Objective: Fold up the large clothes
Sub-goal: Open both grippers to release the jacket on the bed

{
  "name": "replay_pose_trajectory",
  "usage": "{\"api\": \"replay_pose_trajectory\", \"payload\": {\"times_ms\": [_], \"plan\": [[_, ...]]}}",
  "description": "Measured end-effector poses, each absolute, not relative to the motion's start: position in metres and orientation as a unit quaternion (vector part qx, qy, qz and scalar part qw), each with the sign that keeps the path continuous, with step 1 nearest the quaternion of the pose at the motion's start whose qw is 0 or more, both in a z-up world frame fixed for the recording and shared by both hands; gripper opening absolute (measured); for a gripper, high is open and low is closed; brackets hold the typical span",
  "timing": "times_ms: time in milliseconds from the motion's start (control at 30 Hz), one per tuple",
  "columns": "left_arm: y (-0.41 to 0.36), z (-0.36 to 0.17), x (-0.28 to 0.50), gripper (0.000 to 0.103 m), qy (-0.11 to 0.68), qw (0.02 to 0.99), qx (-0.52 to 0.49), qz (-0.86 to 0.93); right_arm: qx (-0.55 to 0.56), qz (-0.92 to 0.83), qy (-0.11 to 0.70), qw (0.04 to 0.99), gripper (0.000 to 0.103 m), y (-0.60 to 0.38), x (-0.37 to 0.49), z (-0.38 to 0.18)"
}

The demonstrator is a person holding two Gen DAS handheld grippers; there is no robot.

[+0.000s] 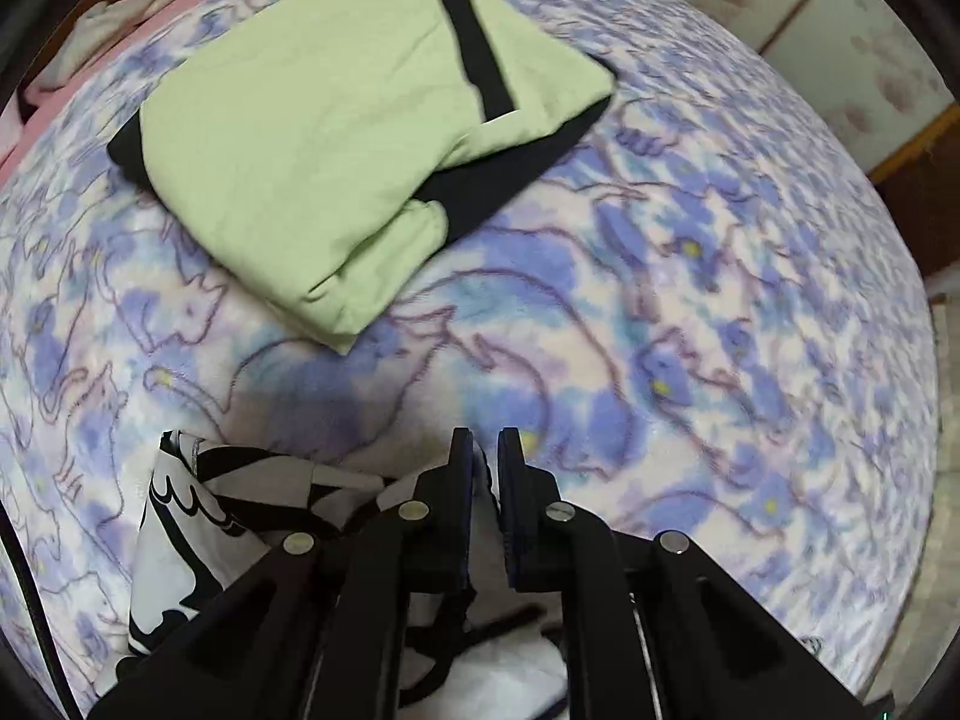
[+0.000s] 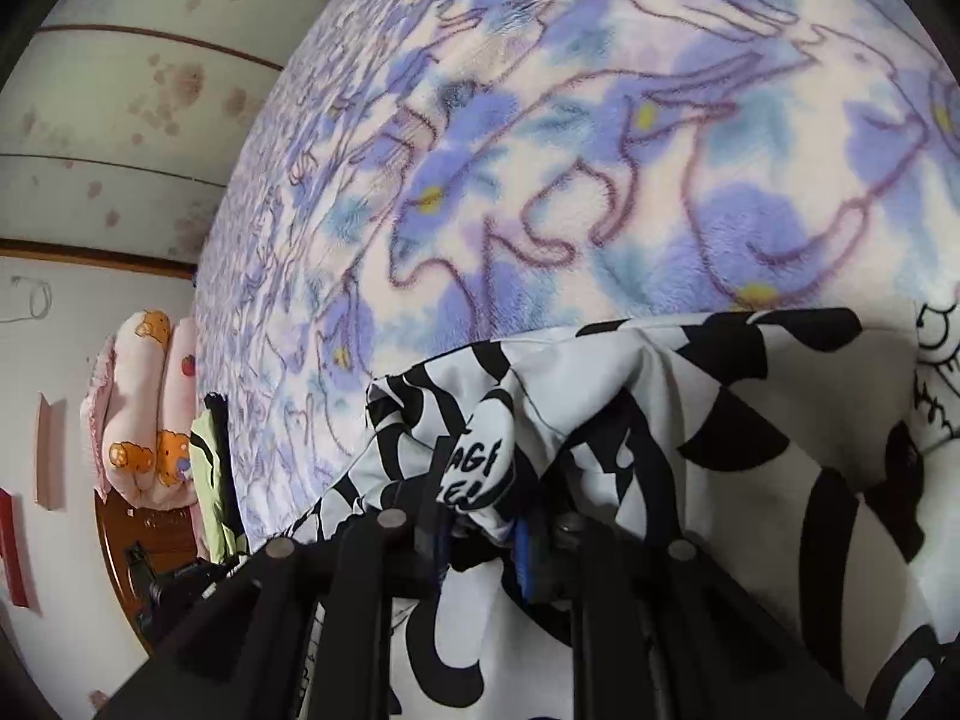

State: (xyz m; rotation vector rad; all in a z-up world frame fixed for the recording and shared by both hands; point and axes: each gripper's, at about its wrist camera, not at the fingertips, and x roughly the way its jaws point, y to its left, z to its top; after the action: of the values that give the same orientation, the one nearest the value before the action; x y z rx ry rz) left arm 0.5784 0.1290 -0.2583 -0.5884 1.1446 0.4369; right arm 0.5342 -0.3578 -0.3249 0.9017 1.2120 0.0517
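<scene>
The soft, limp black-and-white garment (bunched at six o'clock) is pinched at its edge by the right gripper and left gripper, both closed on cloth.

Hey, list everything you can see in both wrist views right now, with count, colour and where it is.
Folded garment: one, light green with black trim, far side of the blanket.
Patterned garment: one, black and white, near edge of the blanket, under both grippers.
Blanket: one, purple and blue floral fleece, covering the bed.
Bedding bundle: one, pink with orange bears, beside the bed.
Left gripper: black, fingers closed on a thin fold of the patterned garment.
Right gripper: black, fingers pinching a bunch of the patterned garment.
</scene>
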Motion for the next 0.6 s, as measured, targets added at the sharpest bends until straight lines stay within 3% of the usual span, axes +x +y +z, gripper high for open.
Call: {"api": "replay_pose_trajectory", "payload": {"times_ms": [133,267,400,600], "plan": [[0.129,-0.218,0.564,0.006,0.5,0.8,-0.267,0.199,0.361,0.004,0.579,0.731,0.019,-0.349,0.542,-0.298],[0.13,-0.174,0.537,0.008,0.482,0.811,-0.292,0.157,0.289,0.005,0.587,0.756,0.05,-0.337,0.538,-0.26],[0.122,-0.141,0.501,0.02,0.479,0.832,-0.239,0.147,0.245,0.037,0.561,0.79,0.064,-0.329,0.516,-0.216],[0.117,-0.113,0.431,0.029,0.466,0.856,-0.173,0.138,0.176,0.058,0.517,0.836,0.064,-0.321,0.468,-0.168]]}}
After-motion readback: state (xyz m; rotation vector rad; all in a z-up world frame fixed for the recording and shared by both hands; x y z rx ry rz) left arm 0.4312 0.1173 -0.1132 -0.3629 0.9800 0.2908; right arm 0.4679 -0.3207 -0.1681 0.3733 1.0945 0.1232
